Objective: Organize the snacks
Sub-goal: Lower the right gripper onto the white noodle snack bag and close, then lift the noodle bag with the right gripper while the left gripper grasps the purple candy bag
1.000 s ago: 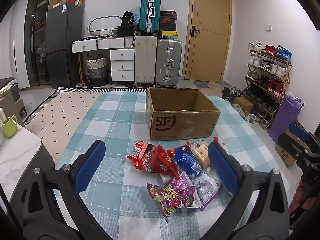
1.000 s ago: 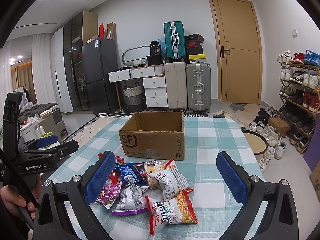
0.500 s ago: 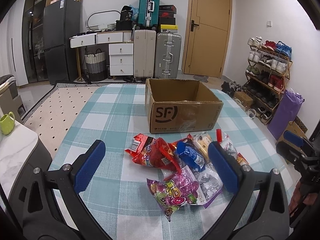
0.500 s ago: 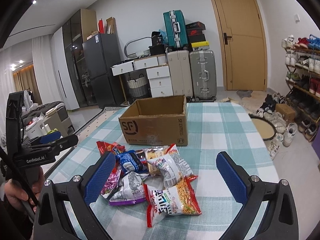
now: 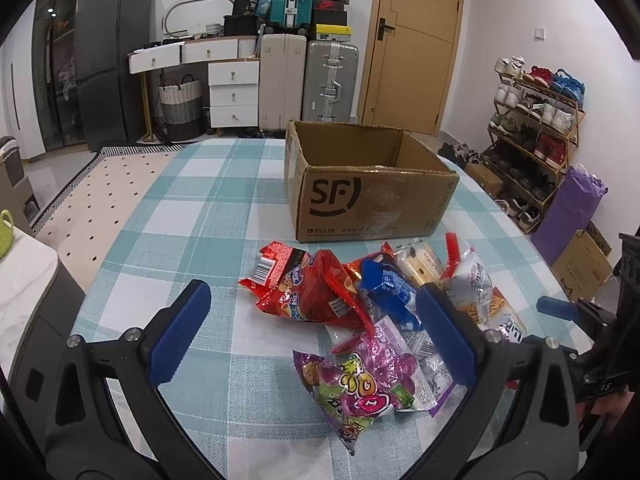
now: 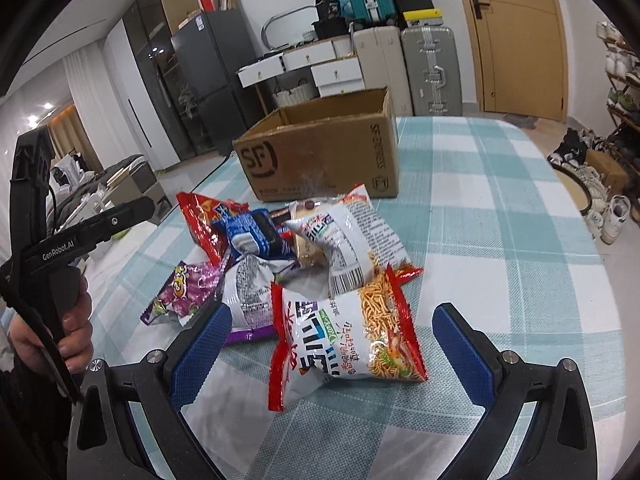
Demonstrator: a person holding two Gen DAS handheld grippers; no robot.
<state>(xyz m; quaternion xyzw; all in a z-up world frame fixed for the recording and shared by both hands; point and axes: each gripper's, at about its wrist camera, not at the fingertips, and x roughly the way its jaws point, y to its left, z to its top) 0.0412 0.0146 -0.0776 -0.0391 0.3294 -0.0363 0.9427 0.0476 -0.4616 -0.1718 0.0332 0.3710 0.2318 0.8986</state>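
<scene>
Snack pile sits on the checked tablecloth (image 5: pixel 192 208), just in front of the open cardboard box (image 5: pixel 372 200), and the box interior shows only bare cardboard from here. On my left camera I've got a red chip bag (image 5: pixel 308 292) at the near-left of the heap, a blue packet (image 5: pixel 388 288) beside it, and a purple candy bag (image 5: pixel 360 388) closest to me. On the right camera the noodle pack (image 6: pixel 352 336), white with red edges, lies nearest, with a second white pack (image 6: pixel 348 240) behind it and a silver bag (image 6: pixel 248 292) to its left.

Left gripper (image 5: pixel 316 340) hovers low over the pile, fingers spread wide, nothing between them; the right-hand pad covers part of the heap. Right gripper (image 6: pixel 332 348) is also wide apart, straddling the noodle pack without touching it that I can see. A hand (image 6: pixel 60 332) grips the left tool's handle at the edge of the right view.

Against a second ago, both cameras have closed in and dropped: the snacks fill more of each view, and the right view has tilted, the box now leaning in frame. The snacks themselves haven't shifted.
</scene>
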